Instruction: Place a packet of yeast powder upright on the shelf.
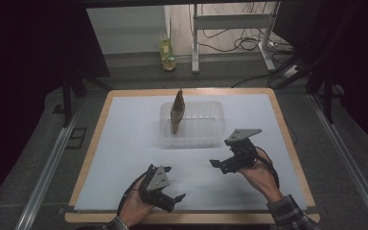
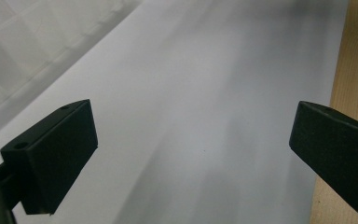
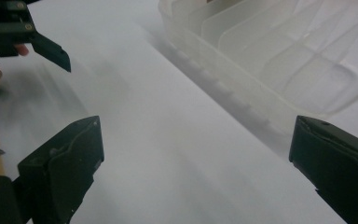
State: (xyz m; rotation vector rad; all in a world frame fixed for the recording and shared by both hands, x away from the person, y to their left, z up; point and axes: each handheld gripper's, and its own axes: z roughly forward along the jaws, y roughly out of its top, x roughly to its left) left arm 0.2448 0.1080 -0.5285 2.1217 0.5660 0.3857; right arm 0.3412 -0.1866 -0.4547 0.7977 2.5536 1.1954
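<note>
High view takes in a dim room with a grey floor (image 1: 28,158) around a pale wooden table (image 1: 96,139) overlaid by a white sheet (image 1: 134,143); behind it stand a white metal frame (image 1: 230,21) and loose cables; a translucent ribbed plastic rack (image 1: 194,125) sits mid-sheet, holding a brown pointed object (image 1: 177,111) upright at its left end; nearer the person, the right gripper (image 1: 220,165) and left gripper (image 1: 175,201) hover well apart, both gaping wide, gripping nothing; a small yellow bottle (image 1: 166,53) stands on the floor.

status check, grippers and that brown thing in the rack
Left gripper open, empty. Right gripper open, empty. Brown object upright in clear rack. Nothing between.
</note>
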